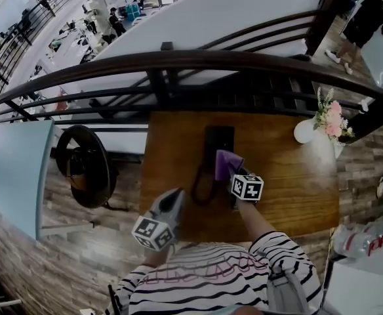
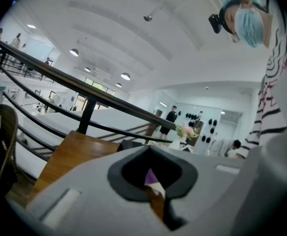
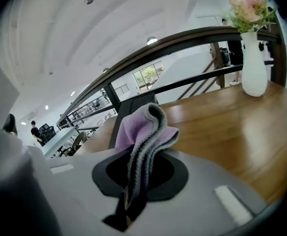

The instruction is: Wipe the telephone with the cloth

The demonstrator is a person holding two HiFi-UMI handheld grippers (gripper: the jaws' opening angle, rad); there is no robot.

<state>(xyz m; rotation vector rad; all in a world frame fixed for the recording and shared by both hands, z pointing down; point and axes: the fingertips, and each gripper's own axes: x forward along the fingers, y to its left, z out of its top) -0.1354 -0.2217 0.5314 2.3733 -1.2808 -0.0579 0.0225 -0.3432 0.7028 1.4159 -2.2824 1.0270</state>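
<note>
A black telephone (image 1: 218,143) lies at the middle of the wooden table (image 1: 290,182), its cord (image 1: 202,190) looping toward me. My right gripper (image 1: 235,176) is shut on a purple cloth (image 1: 226,164), which hangs over the phone's near end. In the right gripper view the cloth (image 3: 146,127) stands up folded between the shut jaws of the right gripper (image 3: 142,163), and the telephone (image 3: 133,106) is just behind it. My left gripper (image 1: 176,195) hovers over the table left of the cord. In its own view the left gripper (image 2: 150,150) is shut on nothing.
A white vase of pink flowers (image 1: 307,129) stands at the table's far right corner, also seen as the vase (image 3: 254,65). A dark railing (image 1: 178,63) runs behind the table. A wicker chair (image 1: 84,164) is at the left and water bottles (image 1: 368,239) at the lower right.
</note>
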